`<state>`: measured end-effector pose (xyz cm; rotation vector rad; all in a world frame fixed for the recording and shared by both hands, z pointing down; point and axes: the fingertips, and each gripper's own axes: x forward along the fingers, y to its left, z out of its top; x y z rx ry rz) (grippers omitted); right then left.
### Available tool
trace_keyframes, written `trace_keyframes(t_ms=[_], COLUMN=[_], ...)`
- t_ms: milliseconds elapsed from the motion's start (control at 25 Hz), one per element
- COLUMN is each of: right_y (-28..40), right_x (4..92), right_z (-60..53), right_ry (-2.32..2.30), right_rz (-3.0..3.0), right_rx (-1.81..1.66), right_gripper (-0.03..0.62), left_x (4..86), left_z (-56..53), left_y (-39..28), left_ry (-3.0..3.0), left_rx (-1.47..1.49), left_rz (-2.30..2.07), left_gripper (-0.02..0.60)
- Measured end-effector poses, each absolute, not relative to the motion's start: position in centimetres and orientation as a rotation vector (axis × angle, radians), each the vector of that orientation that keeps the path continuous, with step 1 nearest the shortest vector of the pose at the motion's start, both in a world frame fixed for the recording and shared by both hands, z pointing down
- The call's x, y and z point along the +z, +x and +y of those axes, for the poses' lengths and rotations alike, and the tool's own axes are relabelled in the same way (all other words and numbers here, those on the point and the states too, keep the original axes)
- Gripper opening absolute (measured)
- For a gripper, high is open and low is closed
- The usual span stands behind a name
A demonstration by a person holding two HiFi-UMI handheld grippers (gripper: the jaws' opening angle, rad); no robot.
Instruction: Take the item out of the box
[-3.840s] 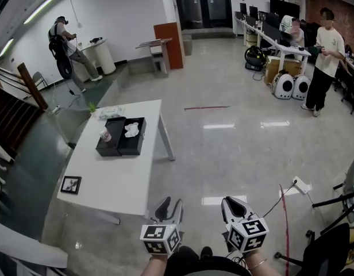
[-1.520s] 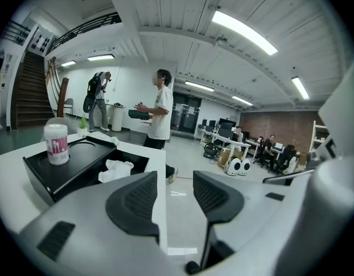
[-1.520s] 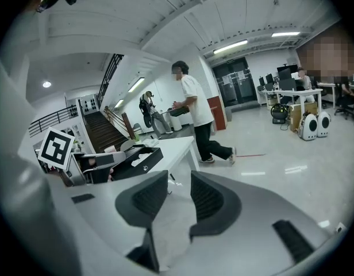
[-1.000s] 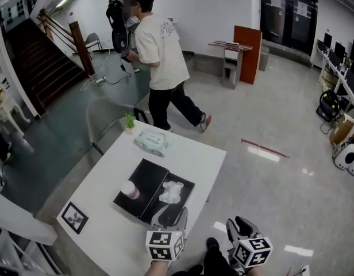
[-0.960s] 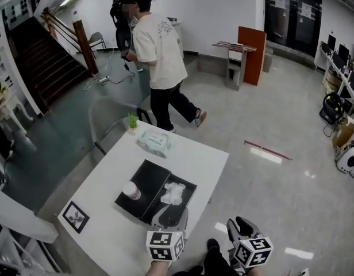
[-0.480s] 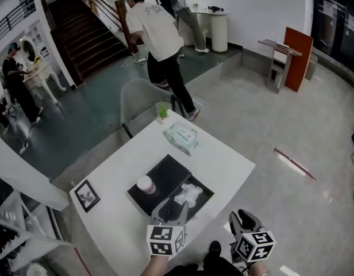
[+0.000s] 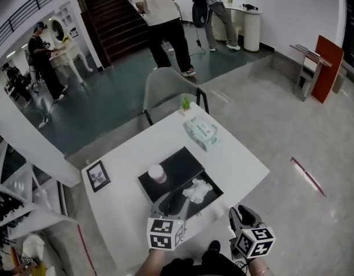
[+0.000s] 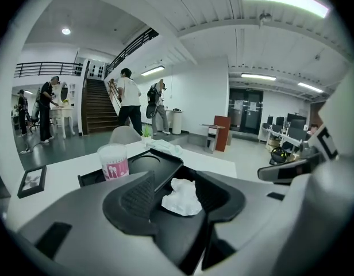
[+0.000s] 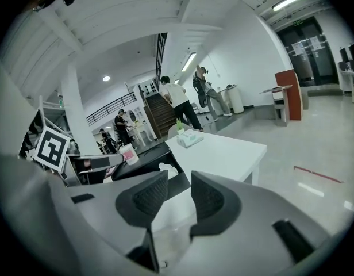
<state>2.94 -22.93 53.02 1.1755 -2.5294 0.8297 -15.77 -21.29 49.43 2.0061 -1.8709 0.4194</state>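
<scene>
Crumpled tissue [image 8: 180,197], one piece, lies in the single black box [image 7: 180,164] just beyond the left gripper [image 7: 172,202], whose empty jaws have just been opening wide at the table's [image 7: 240,160] near edge. The right gripper [image 7: 241,214], narrowly parted and empty, hangs off that edge over open floor [image 7: 292,211]. One cup [image 7: 157,173] stands on the box's other half.

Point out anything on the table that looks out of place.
The crumpled white wad in the open box looks like litter rather than packed goods. A cup stands on the box's other half, and the frame lies flat. Nothing spilled.
</scene>
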Motion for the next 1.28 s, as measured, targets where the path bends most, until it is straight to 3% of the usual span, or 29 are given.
trace_keyframes(t_ms=[1280], right_y=[7.1], right_x=[54.1], right_z=[-25.0], right_ry=[1.211], right_rz=[-2.54], right_rx=[0.878], right_gripper=[0.115], left_x=[57.2], left_z=[-26.3], left_y=[-11.2], left_ry=[2.081], left_rx=[1.09], left_rz=[-1.503], left_gripper=[0.202])
